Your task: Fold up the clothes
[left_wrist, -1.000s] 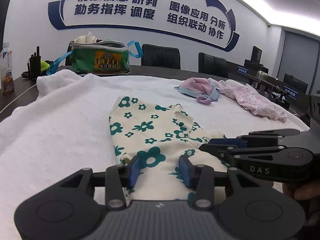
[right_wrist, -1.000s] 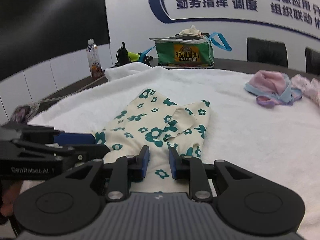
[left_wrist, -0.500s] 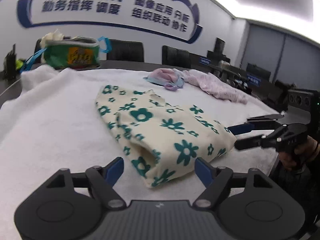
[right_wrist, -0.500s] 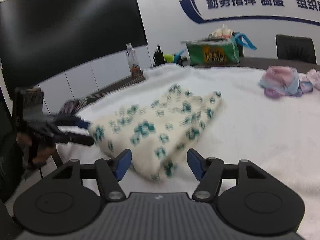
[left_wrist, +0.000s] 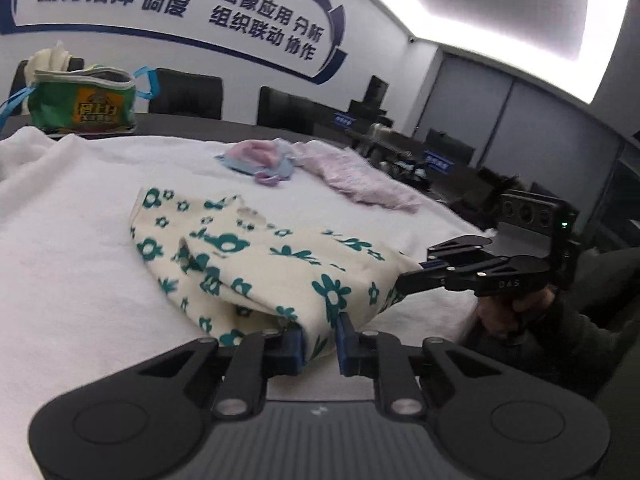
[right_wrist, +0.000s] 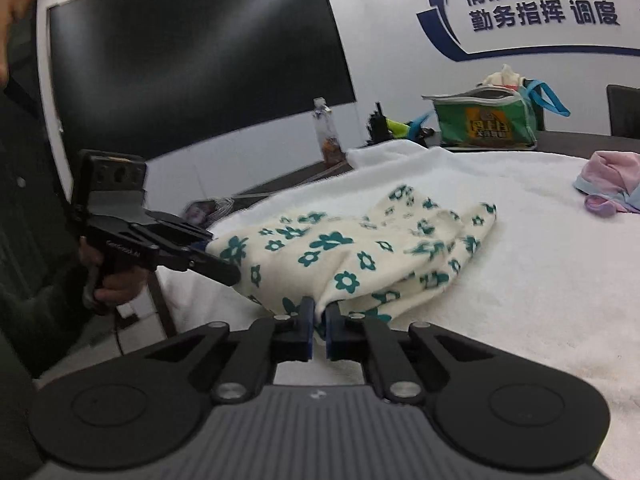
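The floral garment [left_wrist: 256, 264] is lying partly folded on the white towel [left_wrist: 72, 240] covering the tabletop, its near edge lifting off the surface. The left tongs [left_wrist: 319, 342] are clamping one near corner of the cloth, and the right tongs [right_wrist: 317, 330] are pinching the other near corner. A pink garment pile [left_wrist: 260, 158] and a green bag [right_wrist: 486, 124] are sitting farther back.

Bare white towel [left_wrist: 72, 248] flanks floral garment [left_wrist: 260, 264]; pink clothes [left_wrist: 340, 168] lie beyond.
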`<act>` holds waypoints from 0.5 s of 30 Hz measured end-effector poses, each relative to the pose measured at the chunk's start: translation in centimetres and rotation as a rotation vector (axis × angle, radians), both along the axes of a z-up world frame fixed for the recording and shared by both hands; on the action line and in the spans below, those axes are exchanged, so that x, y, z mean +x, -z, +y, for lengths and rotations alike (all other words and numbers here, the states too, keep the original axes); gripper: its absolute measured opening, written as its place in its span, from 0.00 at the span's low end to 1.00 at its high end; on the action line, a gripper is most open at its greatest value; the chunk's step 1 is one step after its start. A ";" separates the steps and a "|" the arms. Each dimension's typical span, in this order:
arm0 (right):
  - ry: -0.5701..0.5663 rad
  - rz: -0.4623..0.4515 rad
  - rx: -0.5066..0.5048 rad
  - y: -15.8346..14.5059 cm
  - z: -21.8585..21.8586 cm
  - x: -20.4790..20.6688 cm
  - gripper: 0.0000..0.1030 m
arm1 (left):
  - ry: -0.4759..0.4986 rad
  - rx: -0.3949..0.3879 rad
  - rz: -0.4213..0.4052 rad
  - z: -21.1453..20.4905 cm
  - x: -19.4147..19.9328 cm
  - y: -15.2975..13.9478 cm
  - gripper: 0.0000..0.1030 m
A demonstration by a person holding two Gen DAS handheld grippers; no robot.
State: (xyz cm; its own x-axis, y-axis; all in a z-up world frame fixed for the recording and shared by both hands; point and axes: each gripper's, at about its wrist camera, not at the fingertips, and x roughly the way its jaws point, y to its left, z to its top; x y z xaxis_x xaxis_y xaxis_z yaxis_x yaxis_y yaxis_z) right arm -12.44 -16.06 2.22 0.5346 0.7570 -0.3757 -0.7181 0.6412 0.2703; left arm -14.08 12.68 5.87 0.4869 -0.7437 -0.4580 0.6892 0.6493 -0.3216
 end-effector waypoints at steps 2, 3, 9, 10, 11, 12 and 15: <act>-0.015 -0.004 0.002 -0.6 -0.5 -0.9 0.04 | -0.008 0.011 -0.004 0.0 -0.3 0.6 0.14; -0.022 -0.006 -0.014 -0.8 -0.7 -1.3 0.05 | -0.012 0.017 -0.006 0.0 -0.5 0.9 0.14; 0.011 -0.125 -0.155 -2.6 -0.9 -2.7 0.21 | -0.005 0.074 -0.060 0.1 -2.2 2.6 0.40; 0.016 -0.167 -0.160 -3.1 -0.6 -2.9 0.55 | -0.006 0.097 -0.109 0.2 -2.9 2.5 0.43; 0.016 -0.220 -0.170 -3.5 0.0 -3.2 0.93 | -0.025 0.118 -0.154 0.2 -3.4 2.1 0.54; -0.005 -0.274 -0.192 -3.8 0.7 -3.5 0.98 | -0.044 0.140 -0.198 0.2 -3.9 1.8 0.66; -0.165 -0.382 -0.316 -3.1 3.8 -3.9 0.96 | -0.064 0.228 -0.347 -0.4 -5.3 0.7 0.79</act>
State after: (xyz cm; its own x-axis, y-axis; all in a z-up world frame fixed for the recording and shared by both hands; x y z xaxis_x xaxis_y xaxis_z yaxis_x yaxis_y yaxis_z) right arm -16.37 -12.22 5.34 0.5616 0.7238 -0.4008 -0.8259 0.5194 -0.2193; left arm -19.38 12.29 5.17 0.6833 -0.6055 -0.4081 0.6872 0.7221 0.0793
